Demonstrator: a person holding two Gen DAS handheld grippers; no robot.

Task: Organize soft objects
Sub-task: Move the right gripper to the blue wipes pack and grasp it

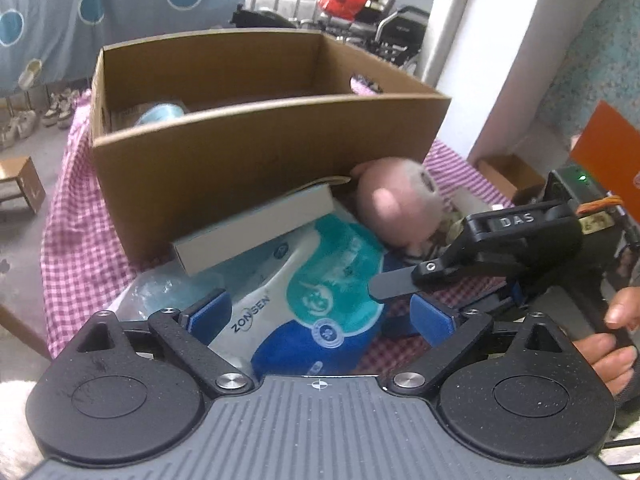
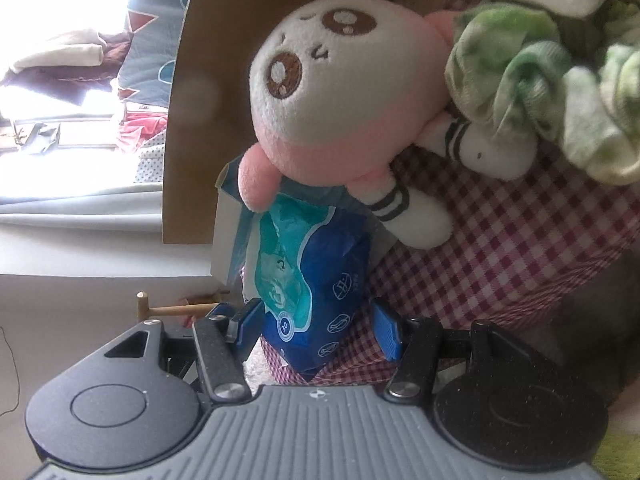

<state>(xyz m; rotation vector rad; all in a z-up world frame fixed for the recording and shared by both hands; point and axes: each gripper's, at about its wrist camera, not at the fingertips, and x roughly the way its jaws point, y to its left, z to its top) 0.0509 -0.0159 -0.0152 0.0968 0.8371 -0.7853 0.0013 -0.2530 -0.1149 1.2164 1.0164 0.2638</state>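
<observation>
Pads of the left gripper (image 1: 320, 312) are standing spread, with the near end of the blue-and-teal soft pack (image 1: 316, 296) lying between them but not visibly pressed by either one. In its own view the right gripper (image 2: 316, 330) is likewise standing open around the same pack (image 2: 308, 280): one blue pad is sitting just beside the pack's edge, while the other is standing apart from it over the checked cloth (image 2: 520, 240). From the left wrist view, the right gripper (image 1: 394, 286) is reaching in from the right, its dark finger lying across the pack's right edge.

Outward from both tools, the pack is running with its long axis away from the left gripper toward the cardboard box (image 1: 240, 152), its far end tucked under a flat white carton (image 1: 256, 232) leaning on the box wall. The pink plush doll (image 1: 394, 208) is lying on the pack's far right corner, one ear (image 2: 256, 184) resting on the wrapper.

Both hands are equally near, so the pack is sitting ahead of each tool, at its fingertips. My reading is that a pinch on the near end is coming next, and that lifting will be dragging against the carton and doll resting on top. Beyond the doll, a green-and-white bunched cloth (image 2: 540, 80) is waiting on the table, while the box itself is looking mostly empty.
</observation>
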